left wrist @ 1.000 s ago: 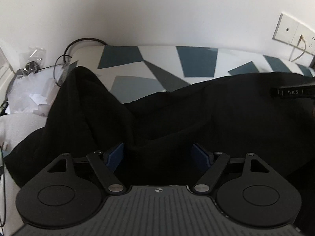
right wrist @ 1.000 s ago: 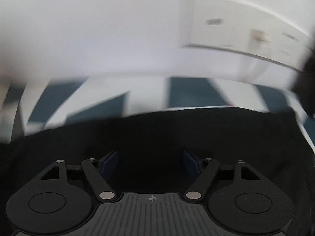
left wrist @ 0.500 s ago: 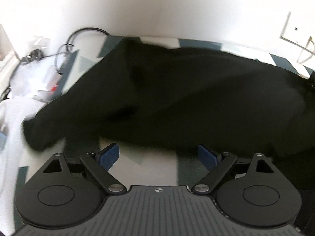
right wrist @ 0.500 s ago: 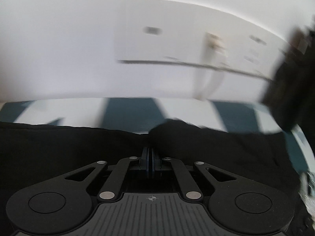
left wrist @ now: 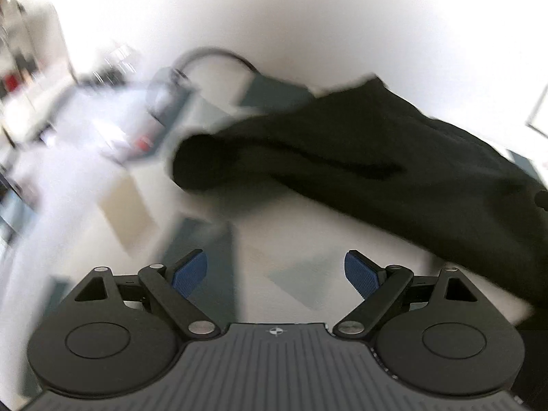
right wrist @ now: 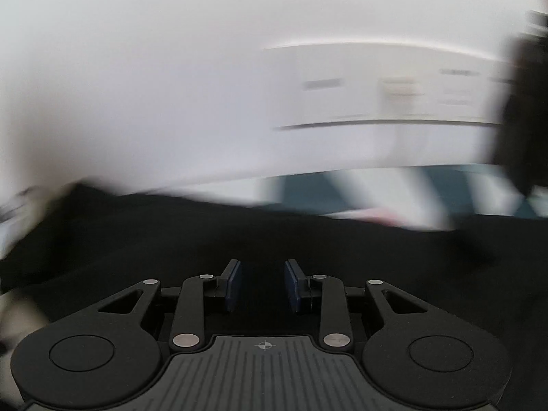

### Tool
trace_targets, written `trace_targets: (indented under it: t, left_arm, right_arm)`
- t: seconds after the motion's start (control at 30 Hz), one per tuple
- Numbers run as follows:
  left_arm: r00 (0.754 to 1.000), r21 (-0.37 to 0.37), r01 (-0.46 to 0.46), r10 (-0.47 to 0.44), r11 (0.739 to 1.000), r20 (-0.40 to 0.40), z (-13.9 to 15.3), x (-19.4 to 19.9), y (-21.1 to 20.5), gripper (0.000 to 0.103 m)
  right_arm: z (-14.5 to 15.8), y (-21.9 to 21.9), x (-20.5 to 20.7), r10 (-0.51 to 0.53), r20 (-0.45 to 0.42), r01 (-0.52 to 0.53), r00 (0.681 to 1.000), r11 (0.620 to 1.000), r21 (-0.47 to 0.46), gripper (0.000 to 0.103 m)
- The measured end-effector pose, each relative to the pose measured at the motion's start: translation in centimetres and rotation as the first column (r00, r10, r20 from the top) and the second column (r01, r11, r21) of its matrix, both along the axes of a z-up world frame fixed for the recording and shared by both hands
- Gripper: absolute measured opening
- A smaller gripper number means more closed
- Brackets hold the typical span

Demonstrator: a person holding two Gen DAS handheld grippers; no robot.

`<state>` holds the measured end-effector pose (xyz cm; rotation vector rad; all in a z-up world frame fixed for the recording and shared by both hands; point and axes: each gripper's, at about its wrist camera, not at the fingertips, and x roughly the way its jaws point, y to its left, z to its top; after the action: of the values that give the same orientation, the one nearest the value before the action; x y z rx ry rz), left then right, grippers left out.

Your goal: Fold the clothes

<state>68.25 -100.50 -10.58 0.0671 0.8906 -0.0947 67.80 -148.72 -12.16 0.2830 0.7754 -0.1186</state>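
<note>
Black fabric garment [left wrist: 394,161] lies ahead on the patterned sheet [left wrist: 291,239]. Our left gripper [left wrist: 275,272] gapes empty; our right gripper [right wrist: 263,286], just reopening, holds nothing, so the fold could slump.

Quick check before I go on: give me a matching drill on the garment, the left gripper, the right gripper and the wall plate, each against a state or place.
Things:
1. garment
2. left gripper
3. right gripper
4. wall plate

States or places:
a. white, on the wall behind the bed
b. pads far apart, over bare patterned sheet
c. black, lying on the bed
d. pads a narrow gap apart, over black cloth

Pairs: 1-c, 2-b, 3-d, 4-a
</note>
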Motion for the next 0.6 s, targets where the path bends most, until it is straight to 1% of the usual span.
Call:
trace_targets:
  t: [0.07,0.1,0.13,0.2,0.27,0.3,0.33,0.4,0.43,0.5,0.53,0.57,0.6]
  left_arm:
    - [0.996,0.103,0.010,-0.019,0.995,0.082,-0.2,0.6,0.7,0.089]
    - [0.992,0.165,0.023,-0.043,0.986,0.116,-0.5,1.1,1.1,0.089]
    - [0.988,0.207,0.049,-0.078,0.977,0.134,-0.9,1.5,1.2,0.089]
    - [0.974,0.291,0.098,-0.151,0.952,0.166,-1.8,2.3,1.4,0.089]
    - [0.959,0.372,0.154,-0.230,0.915,0.168,-2.9,3.0,1.2,0.089]
    - [0.950,0.403,0.181,-0.265,0.897,0.164,-3.4,3.4,1.1,0.089]
    - [0.942,0.411,0.206,-0.293,0.888,0.162,-3.7,3.5,0.9,0.089]
    - [0.924,0.425,0.255,-0.348,0.869,0.157,-4.4,3.7,0.7,0.084]
    - [0.919,0.418,0.266,-0.359,0.869,0.162,-4.5,3.9,0.6,0.083]
    - [0.908,0.406,0.288,-0.382,0.868,0.173,-4.6,4.2,0.6,0.069]
    - [0.903,0.397,0.299,-0.392,0.868,0.176,-4.6,4.4,0.6,0.052]
    - [0.904,0.368,0.317,-0.396,0.874,0.162,-4.6,4.8,0.8,0.034]
    - [0.905,0.336,0.330,-0.397,0.882,0.151,-4.7,5.2,1.0,0.023]
  right_arm:
    - [-0.4,3.9,1.8,0.116,0.013,-0.117,0.993,0.993,0.021,0.027]
    - [-0.6,5.8,2.7,0.174,0.021,-0.175,0.985,0.984,0.031,0.027]
    - [-0.9,7.4,3.4,0.216,0.037,-0.217,0.976,0.976,0.019,0.028]
    - [-1.4,10.4,4.7,0.294,0.062,-0.294,0.954,0.956,-0.015,0.031]
    - [-1.7,13.1,6.2,0.357,0.064,-0.355,0.932,0.934,-0.033,0.033]
    - [-2.0,14.3,6.9,0.381,0.063,-0.379,0.922,0.924,-0.042,0.033]
    - [-2.3,15.1,7.6,0.398,0.051,-0.396,0.916,0.917,-0.057,0.034]
    - [-2.9,16.6,8.8,0.419,0.016,-0.415,0.908,0.904,-0.099,0.034]
    - [-3.0,17.3,9.2,0.419,-0.001,-0.416,0.908,0.901,-0.123,0.034]
    - [-3.4,17.5,10.0,0.410,-0.022,-0.409,0.912,0.902,-0.138,0.034]
    - [-3.4,17.7,10.2,0.398,-0.027,-0.398,0.917,0.908,-0.133,0.034]
    - [-3.3,17.7,10.4,0.388,-0.031,-0.389,0.921,0.913,-0.122,0.034]
    - [-3.2,17.6,10.4,0.383,-0.032,-0.384,0.923,0.917,-0.106,0.034]
